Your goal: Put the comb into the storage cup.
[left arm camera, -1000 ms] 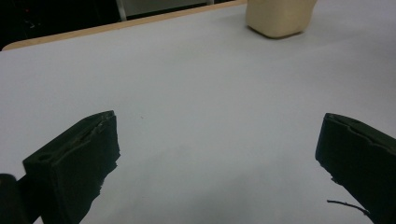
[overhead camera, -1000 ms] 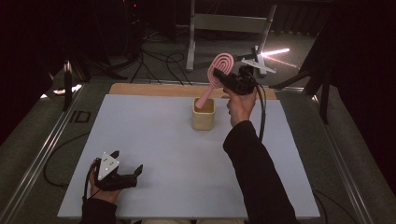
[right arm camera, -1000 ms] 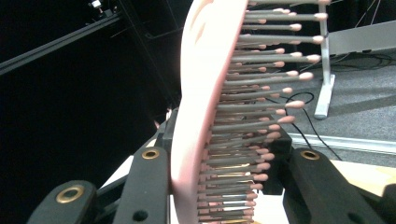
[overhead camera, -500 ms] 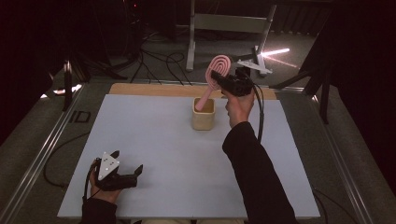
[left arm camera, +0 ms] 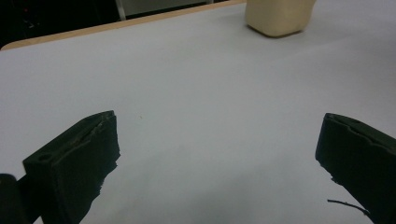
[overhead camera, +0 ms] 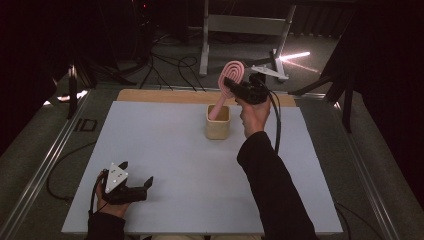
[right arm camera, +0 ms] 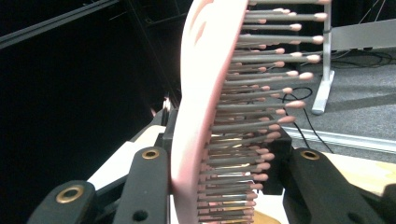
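Observation:
A pink hairbrush (overhead camera: 233, 75) stands tilted with its handle down inside a beige cup (overhead camera: 218, 127) near the table's far edge. My right gripper (overhead camera: 239, 89) is shut on the brush head. In the right gripper view one jaw lies against the brush's pink back (right arm camera: 201, 93) and the other meets the bristle tips, with the right gripper (right arm camera: 224, 186) low in that view. At the front left, my left gripper (overhead camera: 136, 173) rests on the white table (overhead camera: 165, 140), open and with nothing between its fingers. The left gripper view has the cup (left arm camera: 279, 17) far ahead of the left gripper (left arm camera: 217, 140).
A wooden strip (overhead camera: 160, 96) runs along the table's far edge. Beyond it a metal stand (overhead camera: 245, 25) and loose cables (overhead camera: 170, 65) sit on the dark floor. Metal rails (overhead camera: 45, 165) flank the table. White tabletop stretches between the two grippers.

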Demonstrator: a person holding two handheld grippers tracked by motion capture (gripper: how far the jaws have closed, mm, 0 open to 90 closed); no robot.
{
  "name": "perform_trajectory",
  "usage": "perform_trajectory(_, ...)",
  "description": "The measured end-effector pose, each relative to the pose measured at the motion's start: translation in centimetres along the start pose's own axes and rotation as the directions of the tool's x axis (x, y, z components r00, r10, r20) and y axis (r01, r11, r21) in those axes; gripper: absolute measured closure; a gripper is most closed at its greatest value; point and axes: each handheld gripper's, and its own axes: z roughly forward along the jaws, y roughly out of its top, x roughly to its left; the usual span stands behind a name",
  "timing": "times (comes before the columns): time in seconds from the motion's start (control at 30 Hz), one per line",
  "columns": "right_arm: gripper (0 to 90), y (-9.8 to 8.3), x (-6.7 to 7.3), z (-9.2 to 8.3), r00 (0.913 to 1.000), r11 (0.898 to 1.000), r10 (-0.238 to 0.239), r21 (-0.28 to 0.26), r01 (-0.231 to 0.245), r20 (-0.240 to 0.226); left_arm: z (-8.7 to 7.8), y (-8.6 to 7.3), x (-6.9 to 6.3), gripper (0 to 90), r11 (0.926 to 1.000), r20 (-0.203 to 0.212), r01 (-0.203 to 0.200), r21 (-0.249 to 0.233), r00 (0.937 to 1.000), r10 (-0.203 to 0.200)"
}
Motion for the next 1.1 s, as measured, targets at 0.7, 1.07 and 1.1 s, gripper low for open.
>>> perform_trajectory(0.7,63.9,-1.1,-0.4,0.5,0.9996,1.000,0.027,0.010,-0.027,0.001,0.0,0.0,0.0,0.2,1.0000,-0.001,-0.002,0.000,1.0000,0.002)
perform_trajectory(1.07,63.9,-1.5,-0.5,0.8,0.9993,0.999,0.038,0.021,-0.039,0.004,-0.1,0.0,0.0,0.2,1.0000,-0.001,-0.002,-0.002,1.0000,0.002)
perform_trajectory(1.1,63.9,-1.6,-0.5,0.8,0.9994,0.999,0.035,0.022,-0.035,0.005,-0.1,0.0,0.0,0.2,1.0000,-0.001,-0.001,-0.002,1.0000,0.001)
